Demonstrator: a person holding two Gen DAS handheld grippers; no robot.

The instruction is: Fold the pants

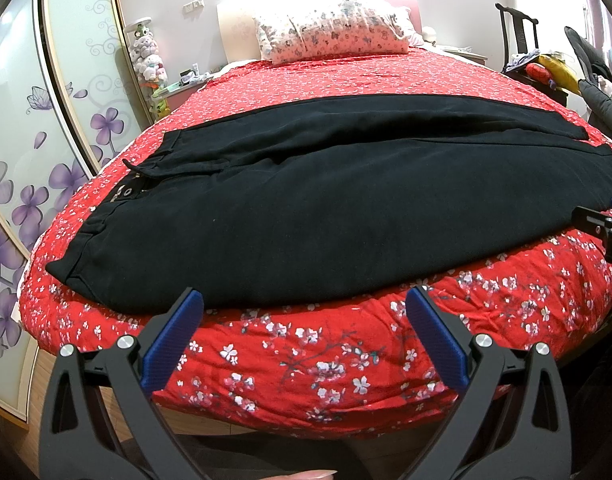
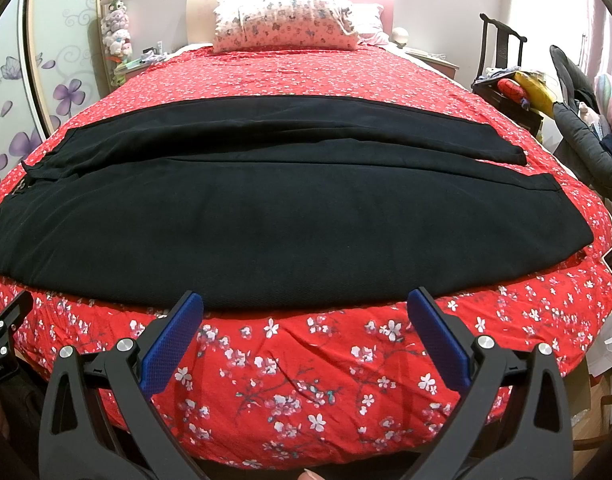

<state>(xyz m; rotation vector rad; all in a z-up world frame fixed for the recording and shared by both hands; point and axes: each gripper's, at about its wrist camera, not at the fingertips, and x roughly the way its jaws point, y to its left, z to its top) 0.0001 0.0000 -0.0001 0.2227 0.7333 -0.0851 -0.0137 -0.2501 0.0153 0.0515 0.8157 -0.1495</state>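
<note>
Black twill pants (image 1: pixel 326 208) lie flat across the red floral bedspread (image 1: pixel 306 368), one pair only, its two legs side by side and running to the right, the waistband at the left. From the left wrist view, the left tongs (image 1: pixel 305 334) hang just short of the near edge of the cloth with jaws spread wide and nothing between them. The tip of the other tool shows at the right rim of this view. One patterned pillow (image 1: pixel 332 30) sits at the head of the bed, and one dark chair (image 1: pixel 520 38) stands beyond the far right corner.

From the right wrist view, the right tongs (image 2: pixel 306 332) are likewise gaping and empty, poised before the near hem edge of the pants (image 2: pixel 266 216), over the bedspread (image 2: pixel 306 376). Both cuffs show at the right, the far one lying a little further out than the near one.

The likely risk is a pinch that catches the bedspread along with the cloth, since the fabric lies flush on it; taking only the upper layer would leave the fold skewed.
</note>
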